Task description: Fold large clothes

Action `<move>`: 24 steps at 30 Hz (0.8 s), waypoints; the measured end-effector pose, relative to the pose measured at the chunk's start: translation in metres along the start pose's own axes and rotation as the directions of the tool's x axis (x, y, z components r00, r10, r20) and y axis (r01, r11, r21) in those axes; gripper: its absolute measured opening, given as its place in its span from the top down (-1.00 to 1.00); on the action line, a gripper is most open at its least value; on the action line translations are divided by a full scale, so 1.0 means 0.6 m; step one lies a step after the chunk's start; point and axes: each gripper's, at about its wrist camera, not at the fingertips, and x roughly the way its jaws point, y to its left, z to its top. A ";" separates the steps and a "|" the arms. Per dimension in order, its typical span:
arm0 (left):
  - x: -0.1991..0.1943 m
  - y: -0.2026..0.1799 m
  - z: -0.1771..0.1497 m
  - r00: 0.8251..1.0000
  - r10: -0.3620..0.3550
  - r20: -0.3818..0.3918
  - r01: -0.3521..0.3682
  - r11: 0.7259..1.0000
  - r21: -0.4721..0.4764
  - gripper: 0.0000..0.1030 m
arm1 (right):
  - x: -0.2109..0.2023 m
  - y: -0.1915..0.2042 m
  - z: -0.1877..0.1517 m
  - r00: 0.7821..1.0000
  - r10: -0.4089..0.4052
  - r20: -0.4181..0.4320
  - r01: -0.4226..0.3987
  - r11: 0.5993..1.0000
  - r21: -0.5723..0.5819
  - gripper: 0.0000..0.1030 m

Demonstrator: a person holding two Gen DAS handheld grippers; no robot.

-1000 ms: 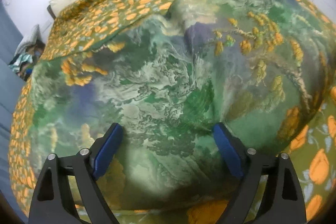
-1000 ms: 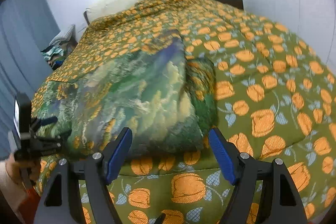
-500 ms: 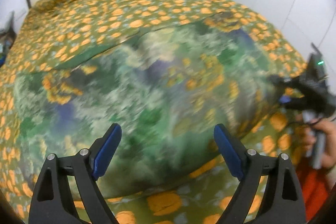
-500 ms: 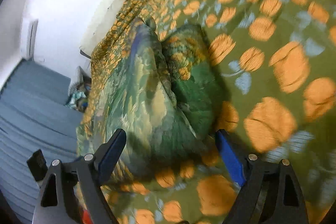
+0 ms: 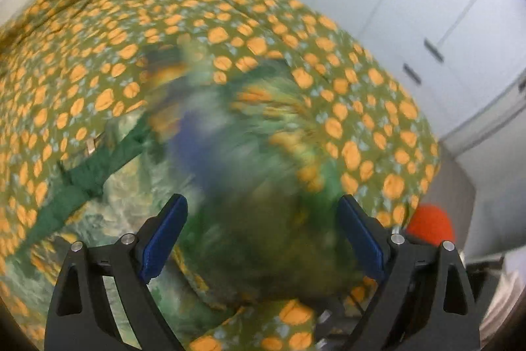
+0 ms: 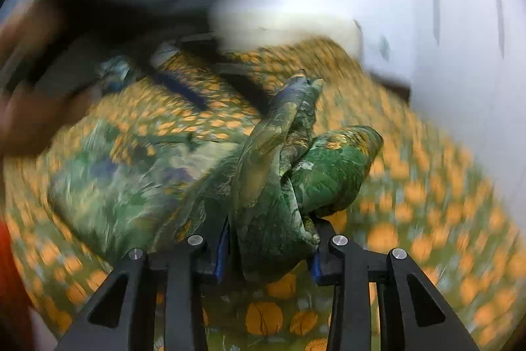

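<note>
While your right gripper [image 6: 268, 247] closes its fingers on a bunched fold of the green garment [image 6: 273, 186], your left gripper [image 5: 263, 236] gapes wide, empty, above the bed [image 5: 197, 22].

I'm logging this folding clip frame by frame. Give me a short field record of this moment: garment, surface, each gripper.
garment: green printed cloth, bunched, partly lifted off the bed
surface: bedspread with orange flower print
right gripper: jaws closing, a fold of the cloth between them
left gripper: open, nothing held, above the cloth
background: white cupboards
image quality: heavy motion blur in both views
</note>
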 end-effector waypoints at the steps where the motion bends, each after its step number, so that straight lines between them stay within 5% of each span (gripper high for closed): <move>1: -0.003 -0.009 -0.004 1.000 0.024 -0.018 -0.024 0.999 0.028 -0.82 | -0.003 0.019 0.005 1.000 -0.012 0.014 0.013 0.998 -0.058 0.29; 4: -0.003 -0.029 -0.025 0.984 0.166 -0.065 -0.158 0.981 0.113 -0.87 | -0.001 0.084 0.016 0.996 -0.049 0.068 0.065 0.967 -0.247 0.30; 6: 0.010 -0.033 -0.044 0.953 0.291 -0.087 -0.273 0.947 0.168 -0.87 | -0.005 0.123 0.014 0.993 -0.055 0.103 0.087 0.934 -0.346 0.32; 8: 0.015 -0.023 -0.056 0.938 0.333 -0.097 -0.315 0.935 0.164 -0.78 | -0.001 0.141 0.012 0.992 -0.048 0.118 0.091 0.915 -0.393 0.36; 9: 0.017 -0.009 -0.065 0.937 0.331 -0.111 -0.317 0.940 0.130 -0.40 | -0.001 0.151 0.009 0.991 -0.046 0.125 0.094 0.904 -0.418 0.37; 13: 0.000 0.044 -0.078 0.973 0.203 -0.113 -0.208 0.978 -0.031 0.22 | -0.004 0.161 -0.002 0.991 -0.026 0.132 0.083 0.889 -0.450 0.35; 20: -0.073 0.137 -0.109 0.988 0.155 -0.014 -0.155 0.976 -0.153 0.33 | -0.054 0.138 -0.001 0.985 0.136 0.102 -0.097 0.943 -0.320 -0.22; 24: -0.113 0.224 -0.166 0.989 0.143 0.028 -0.131 0.957 -0.260 0.34 | -0.062 0.103 -0.001 0.986 0.150 0.069 -0.134 0.971 -0.199 -0.25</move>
